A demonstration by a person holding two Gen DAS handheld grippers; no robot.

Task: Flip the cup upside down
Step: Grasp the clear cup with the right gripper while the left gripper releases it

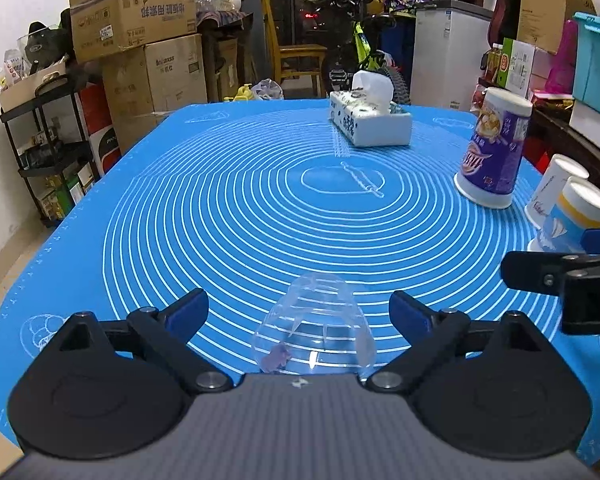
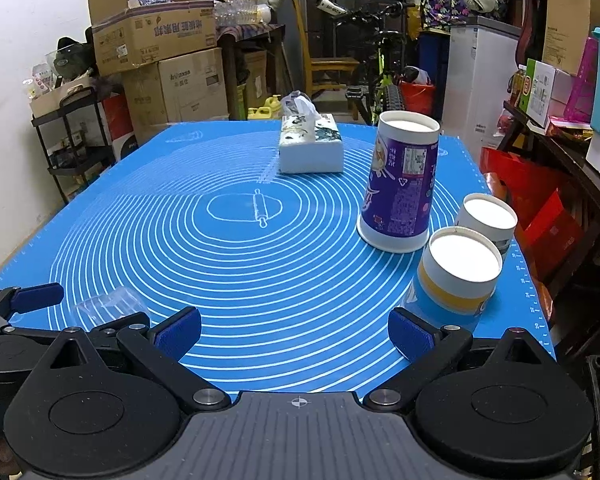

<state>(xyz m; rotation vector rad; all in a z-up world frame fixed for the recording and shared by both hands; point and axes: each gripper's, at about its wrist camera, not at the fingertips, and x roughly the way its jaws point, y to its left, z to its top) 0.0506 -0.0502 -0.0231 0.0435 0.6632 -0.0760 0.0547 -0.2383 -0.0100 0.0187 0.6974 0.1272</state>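
Note:
A clear plastic cup [image 1: 314, 326] stands upside down on the blue mat [image 1: 236, 208], between the spread fingers of my left gripper [image 1: 299, 312], which is open and not touching it. The cup also shows in the right wrist view [image 2: 108, 304], at the far left beside the left gripper's fingers [image 2: 36, 296]. My right gripper [image 2: 294, 334] is open and empty over the mat's front edge. Part of it shows in the left wrist view [image 1: 560, 276] at the right.
A tall purple paper cup [image 2: 398, 188], a yellow-banded cup [image 2: 454, 276] and a white cup [image 2: 488, 220] stand upside down at the mat's right. A tissue box [image 2: 310, 148] lies at the back. Cartons, a shelf and a bicycle surround the table.

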